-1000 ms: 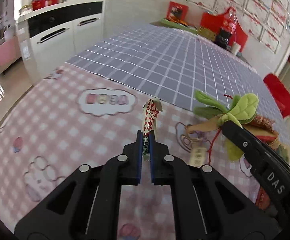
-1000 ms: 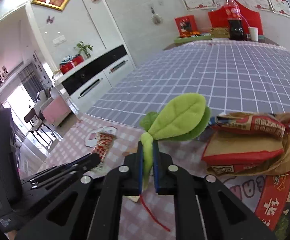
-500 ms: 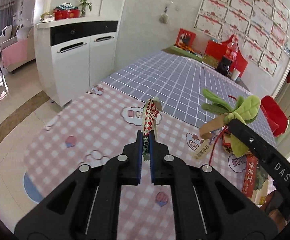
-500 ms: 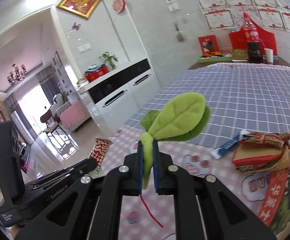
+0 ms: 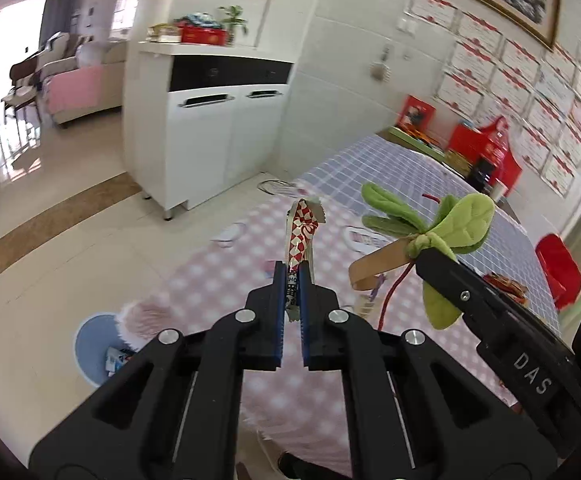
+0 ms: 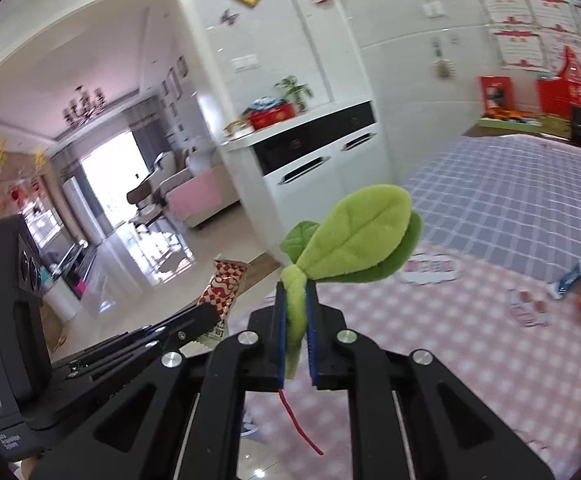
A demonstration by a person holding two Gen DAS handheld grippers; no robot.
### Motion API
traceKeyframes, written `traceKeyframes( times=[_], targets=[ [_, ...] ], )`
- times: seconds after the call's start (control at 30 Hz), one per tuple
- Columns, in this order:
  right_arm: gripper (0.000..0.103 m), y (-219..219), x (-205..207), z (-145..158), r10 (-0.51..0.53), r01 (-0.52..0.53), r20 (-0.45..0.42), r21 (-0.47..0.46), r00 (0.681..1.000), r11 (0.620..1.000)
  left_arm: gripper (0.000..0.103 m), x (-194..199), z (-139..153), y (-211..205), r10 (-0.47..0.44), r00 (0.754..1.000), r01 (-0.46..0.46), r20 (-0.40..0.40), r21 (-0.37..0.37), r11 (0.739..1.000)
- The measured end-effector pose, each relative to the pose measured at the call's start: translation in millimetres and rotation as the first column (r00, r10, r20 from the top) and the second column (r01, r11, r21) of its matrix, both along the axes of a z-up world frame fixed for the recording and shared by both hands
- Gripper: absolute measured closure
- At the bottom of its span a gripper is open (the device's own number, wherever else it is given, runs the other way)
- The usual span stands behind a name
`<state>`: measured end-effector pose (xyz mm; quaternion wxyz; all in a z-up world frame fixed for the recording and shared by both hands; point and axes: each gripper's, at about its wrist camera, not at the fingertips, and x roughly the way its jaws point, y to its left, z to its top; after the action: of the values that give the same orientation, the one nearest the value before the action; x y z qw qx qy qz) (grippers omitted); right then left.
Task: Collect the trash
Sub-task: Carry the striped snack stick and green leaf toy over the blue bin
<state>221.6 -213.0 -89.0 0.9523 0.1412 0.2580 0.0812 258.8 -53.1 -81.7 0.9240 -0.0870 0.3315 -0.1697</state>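
Pink checked tablecloth (image 5: 218,276) below; wrapper (image 5: 300,236), possibly foil, clamped.

Each wrist camera looked forward and downward along its own tongs, close behind them; both views shared the white cabinet (image 5: 210,140) (image 6: 322,160), the checked surface (image 5: 250,280) (image 6: 450,320) and each other's tongs.

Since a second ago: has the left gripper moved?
Yes. The left gripper, shut on the wrapper, pulled back and up from the table; floor and white cabinet now show.

Glossy crinkled foil wrapper (image 5: 300,236), fuzzy green plush leaf (image 6: 356,236), matt checked tablecloth (image 6: 450,344), glossy tiled floor (image 5: 70,240)
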Motion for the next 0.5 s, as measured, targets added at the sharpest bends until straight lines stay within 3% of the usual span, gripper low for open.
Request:
traceKeyframes(
  times=[0.23, 0.5],
  targets=[
    [0.094, 72, 19, -6, 0.127, -0.127, -0.028, -0.005, 0.991, 0.992, 0.097, -1, -12, 72, 0.109, 0.994, -0.109, -0.023, -0.010, 0.994],
    [0.094, 161, 44, -26, 0.280, -0.282, -0.079, -0.014, 0.957, 0.959, 0.097, 6, -36, 153, 0.241, 0.967, -0.242, -0.076, -0.003, 0.970]
  ],
)
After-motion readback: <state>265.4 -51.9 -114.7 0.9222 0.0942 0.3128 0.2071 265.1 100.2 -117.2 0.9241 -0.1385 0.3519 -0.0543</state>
